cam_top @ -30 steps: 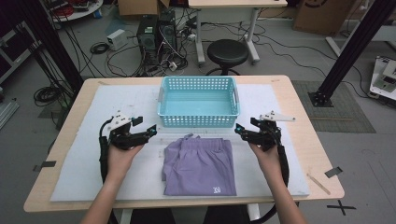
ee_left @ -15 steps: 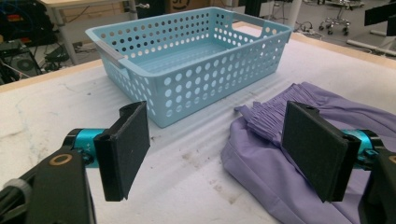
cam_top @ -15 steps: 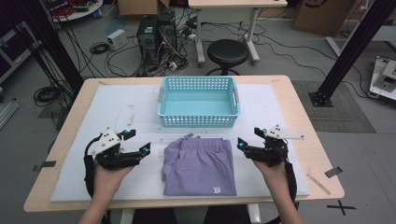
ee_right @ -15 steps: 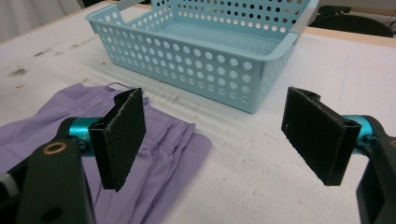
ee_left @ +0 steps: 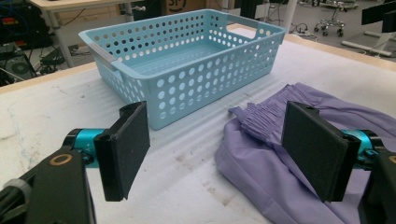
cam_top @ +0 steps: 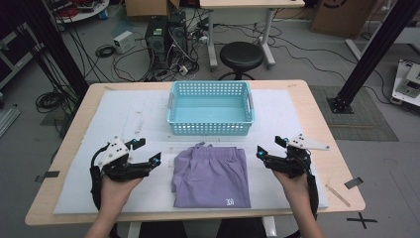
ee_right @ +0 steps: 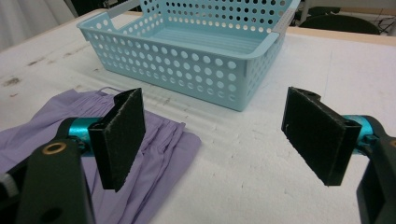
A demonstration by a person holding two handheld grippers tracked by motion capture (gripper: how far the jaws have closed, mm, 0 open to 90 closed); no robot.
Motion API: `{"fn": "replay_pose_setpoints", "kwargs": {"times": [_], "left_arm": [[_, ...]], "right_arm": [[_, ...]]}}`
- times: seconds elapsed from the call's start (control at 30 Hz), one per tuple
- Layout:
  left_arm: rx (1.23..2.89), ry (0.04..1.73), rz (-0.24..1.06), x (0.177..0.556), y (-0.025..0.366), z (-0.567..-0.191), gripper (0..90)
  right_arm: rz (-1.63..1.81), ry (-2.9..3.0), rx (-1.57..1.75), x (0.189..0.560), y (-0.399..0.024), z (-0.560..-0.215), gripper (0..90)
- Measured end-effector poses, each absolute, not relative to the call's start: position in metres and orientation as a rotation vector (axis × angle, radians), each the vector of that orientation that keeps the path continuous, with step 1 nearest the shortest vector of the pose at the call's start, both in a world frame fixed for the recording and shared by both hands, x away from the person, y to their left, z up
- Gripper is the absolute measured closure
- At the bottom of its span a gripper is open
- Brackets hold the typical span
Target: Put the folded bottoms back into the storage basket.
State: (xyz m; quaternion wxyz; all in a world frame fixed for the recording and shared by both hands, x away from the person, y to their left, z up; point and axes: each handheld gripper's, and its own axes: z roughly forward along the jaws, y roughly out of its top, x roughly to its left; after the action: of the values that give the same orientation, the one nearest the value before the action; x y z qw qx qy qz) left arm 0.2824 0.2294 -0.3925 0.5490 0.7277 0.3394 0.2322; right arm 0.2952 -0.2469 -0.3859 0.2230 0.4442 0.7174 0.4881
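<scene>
Fingers: your left gripper (cam_top: 148,152) and right gripper (cam_top: 269,148) both have jaws spread wide, nothing between them
Shorts: folded purple shorts (cam_top: 211,176) lie between your grippers, apart from both
Basket: blue basket (cam_top: 210,128) just beyond the shorts

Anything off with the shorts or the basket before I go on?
Nothing stands out. The purple shorts lie folded flat in front of the empty blue basket, which sits square on the white mat. The left gripper and right gripper flank the shorts, jaws open.
</scene>
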Motion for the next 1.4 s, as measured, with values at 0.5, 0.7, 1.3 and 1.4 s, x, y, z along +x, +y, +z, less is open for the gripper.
{"fn": "replay_pose_setpoints", "kwargs": {"times": [0.5, 0.7, 1.3, 1.4], "left_arm": [[1.759, 0.827, 0.343, 0.260, 0.228, -0.415, 23.1], [1.780, 0.873, 0.267, 0.257, 0.218, -0.431, 23.1], [1.841, 1.041, 0.005, 0.286, 0.176, -0.454, 23.3], [1.857, 1.038, -0.010, 0.287, 0.169, -0.455, 23.3]], "right_arm": [[1.341, 2.042, 1.215, 0.262, -0.238, -0.402, 23.9], [1.342, 2.122, 1.265, 0.253, -0.232, -0.416, 23.9], [1.222, 2.352, 1.487, 0.271, -0.197, -0.447, 26.7], [1.229, 2.362, 1.473, 0.273, -0.192, -0.448, 33.9]]}}
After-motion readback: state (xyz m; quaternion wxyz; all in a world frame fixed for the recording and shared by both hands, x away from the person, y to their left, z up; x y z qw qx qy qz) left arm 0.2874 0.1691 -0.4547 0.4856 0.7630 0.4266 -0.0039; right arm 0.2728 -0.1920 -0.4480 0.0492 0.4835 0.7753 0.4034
